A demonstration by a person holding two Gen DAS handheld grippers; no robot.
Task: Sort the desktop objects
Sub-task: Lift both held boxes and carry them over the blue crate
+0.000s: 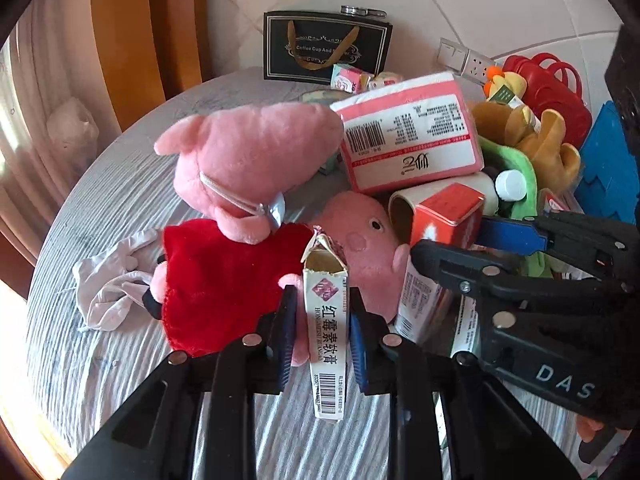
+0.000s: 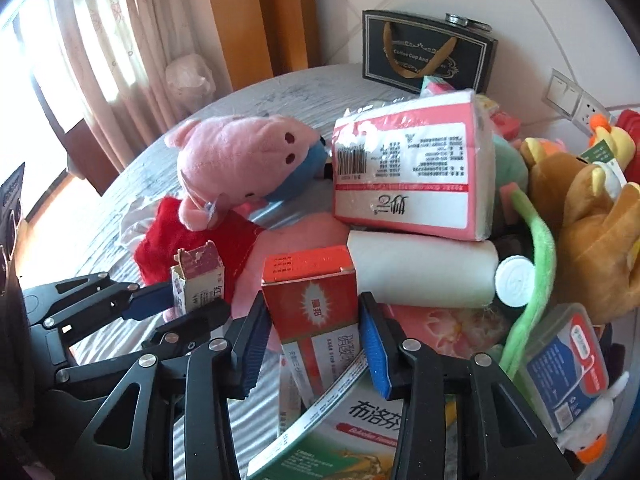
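My left gripper (image 1: pixel 322 296) is shut on a slim white ointment box (image 1: pixel 326 320) with a torn-open top, held upright just above the grey striped tablecloth (image 1: pixel 100 360). The right wrist view shows the same left gripper (image 2: pixel 176 304) and ointment box (image 2: pixel 196 280) at the left. My right gripper (image 2: pixel 312 300) has its blue pads against both sides of a red-and-white medicine box (image 2: pixel 316 304) in the pile. Behind the ointment box lies a pink pig plush in a red dress (image 1: pixel 240 184).
A pink tissue pack (image 2: pixel 412 176) rests on a white roll (image 2: pixel 420 276). A green medicine box (image 2: pixel 360 420) and a blue plastic case (image 2: pixel 568 368) lie near my right gripper. A brown plush (image 2: pixel 592 232), a red basket (image 1: pixel 552 84) and a black gift bag (image 1: pixel 324 46) crowd the far side.
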